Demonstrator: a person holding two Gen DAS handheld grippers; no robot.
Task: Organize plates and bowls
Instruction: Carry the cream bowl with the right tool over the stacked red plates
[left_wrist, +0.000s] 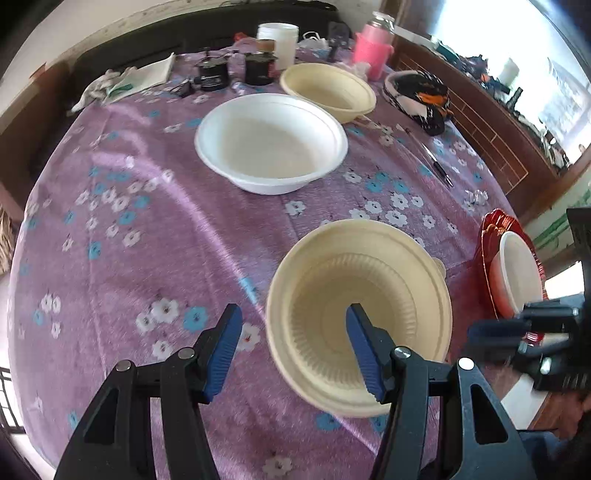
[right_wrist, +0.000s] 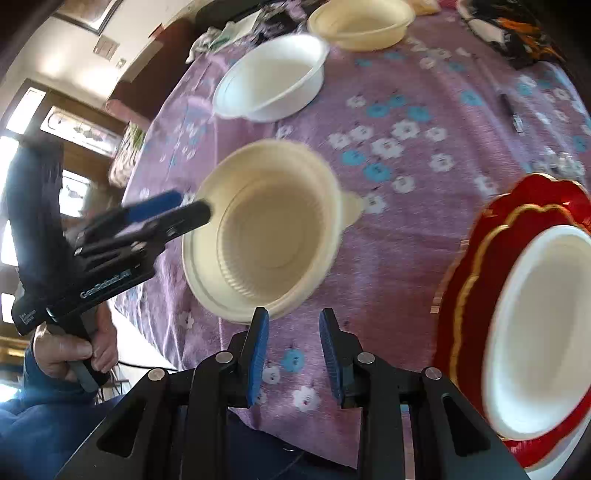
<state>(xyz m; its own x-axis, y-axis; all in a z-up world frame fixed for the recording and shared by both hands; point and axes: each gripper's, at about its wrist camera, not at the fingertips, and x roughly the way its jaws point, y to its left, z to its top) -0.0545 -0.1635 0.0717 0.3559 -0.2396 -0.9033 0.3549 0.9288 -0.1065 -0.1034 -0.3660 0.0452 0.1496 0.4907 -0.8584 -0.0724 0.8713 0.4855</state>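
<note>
A ribbed cream bowl (left_wrist: 369, 295) (right_wrist: 273, 236) sits on the purple flowered tablecloth (left_wrist: 147, 240). My left gripper (left_wrist: 293, 310) (right_wrist: 192, 205) is open and straddles the bowl's left rim, one finger inside and one outside, with neither pad touching it. My right gripper (right_wrist: 294, 312) is open with a narrow gap over bare cloth, just short of the bowl's near rim; in the left wrist view it (left_wrist: 495, 332) is a blur at the right. To its right, a white bowl (right_wrist: 535, 325) (left_wrist: 521, 273) rests on a red plate (right_wrist: 517, 199) (left_wrist: 491, 232).
Further back stand a white foam bowl (left_wrist: 269, 144) (right_wrist: 273, 77) and a second cream bowl (left_wrist: 328, 88) (right_wrist: 362, 22). A pen (left_wrist: 437, 166), black spools (left_wrist: 212, 74), a white jar (left_wrist: 279, 40), a pink bottle (left_wrist: 371, 48) and a black-orange bundle (left_wrist: 421, 96) line the far side.
</note>
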